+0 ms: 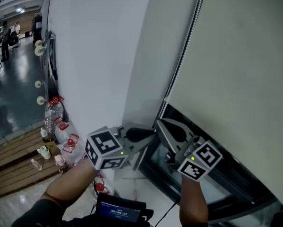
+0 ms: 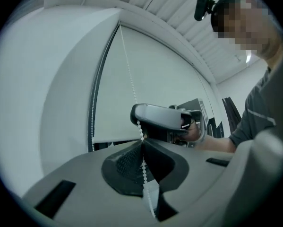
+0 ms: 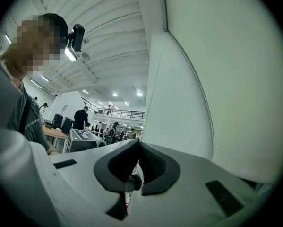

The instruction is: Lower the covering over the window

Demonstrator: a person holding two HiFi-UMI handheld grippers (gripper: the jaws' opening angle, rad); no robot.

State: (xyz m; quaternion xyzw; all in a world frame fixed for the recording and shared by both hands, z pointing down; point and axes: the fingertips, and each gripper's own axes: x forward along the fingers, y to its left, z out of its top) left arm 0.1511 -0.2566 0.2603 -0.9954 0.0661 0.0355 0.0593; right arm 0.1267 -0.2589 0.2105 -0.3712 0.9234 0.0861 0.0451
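Observation:
A pale roller blind (image 1: 235, 56) covers most of the window, and dark glass (image 1: 207, 174) shows below its bottom edge. A white bead chain (image 1: 184, 51) hangs down the blind's left side. My right gripper (image 1: 161, 124) is shut at the chain's lower end, just under the blind's corner. My left gripper (image 1: 152, 135) sits close below and to the left. In the left gripper view the bead chain (image 2: 141, 136) runs between the jaws of the left gripper (image 2: 142, 144), which close on it. The right gripper (image 2: 155, 118) shows just above. The right gripper view shows the bead chain (image 3: 147, 105) leading into the right gripper (image 3: 140, 144).
A white wall pillar (image 1: 98, 56) stands left of the window. At its foot lie a water bottle (image 1: 51, 115) and small red-capped clutter (image 1: 70, 143) beside wooden decking (image 1: 13, 162). A device with a lit screen (image 1: 118, 213) is at my waist. People stand far off in the hall (image 3: 80, 119).

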